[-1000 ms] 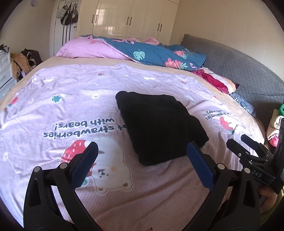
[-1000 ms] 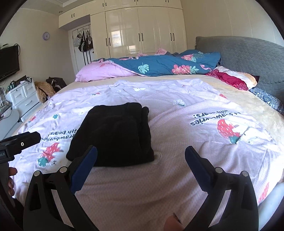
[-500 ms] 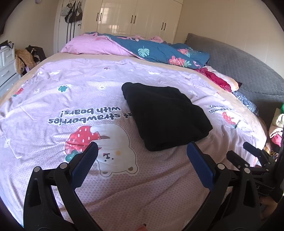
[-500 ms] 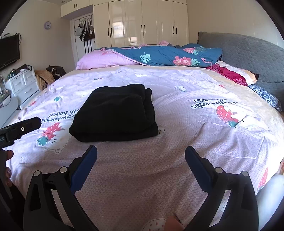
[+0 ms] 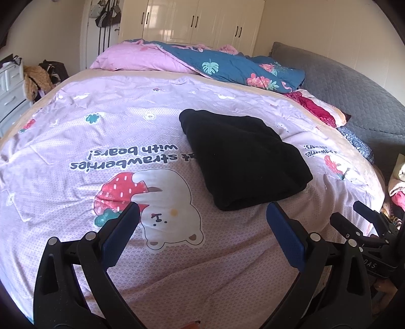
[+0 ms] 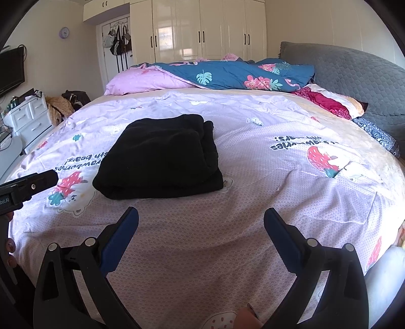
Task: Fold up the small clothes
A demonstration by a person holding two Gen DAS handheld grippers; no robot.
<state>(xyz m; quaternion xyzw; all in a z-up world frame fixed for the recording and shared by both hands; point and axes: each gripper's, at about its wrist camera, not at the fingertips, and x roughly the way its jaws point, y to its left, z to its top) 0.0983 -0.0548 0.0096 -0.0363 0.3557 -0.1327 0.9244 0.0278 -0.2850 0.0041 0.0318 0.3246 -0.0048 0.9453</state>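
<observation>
Ahead of the left wrist camera, the left gripper (image 5: pixel 202 212) hangs over the near part of the lilac bedspread (image 5: pixel 76 141), its two blue-padded fingers (image 5: pixel 121 232) spread wide apart with nothing between them. Just beyond the right-hand finger lies the black garment (image 5: pixel 243 157), folded into a thick, roughly rectangular bundle, flat on the spread and apart from both fingers. It sits beside the printed bear with a strawberry (image 5: pixel 152 202), its left edge covering the end of the upside-down lettering. At the far right edge the other tool, the right gripper (image 5: pixel 364 222), shows only as black bars, so its spread cannot be told from this side. Behind, a blue floral duvet (image 5: pixel 240 68) is heaped at the far side of the bed, a grey headboard (image 5: pixel 354 93) stands to the right, and cream wardrobe doors (image 5: pixel 192 22) fill the back wall. From the right wrist camera, the right gripper (image 6: pixel 201 212) also has its fingers (image 6: pixel 119 238) well apart and empty, over bare bedspread (image 6: pixel 253 177). The black garment (image 6: pixel 159 157) lies ahead and to the left, clear of the fingers, its folded layers stacked along the right side. A black bar of the left gripper (image 6: pixel 30 183) pokes in at the left edge, near the bundle but not touching it. A white chest of drawers (image 6: pixel 27 119) stands by the left wall.
</observation>
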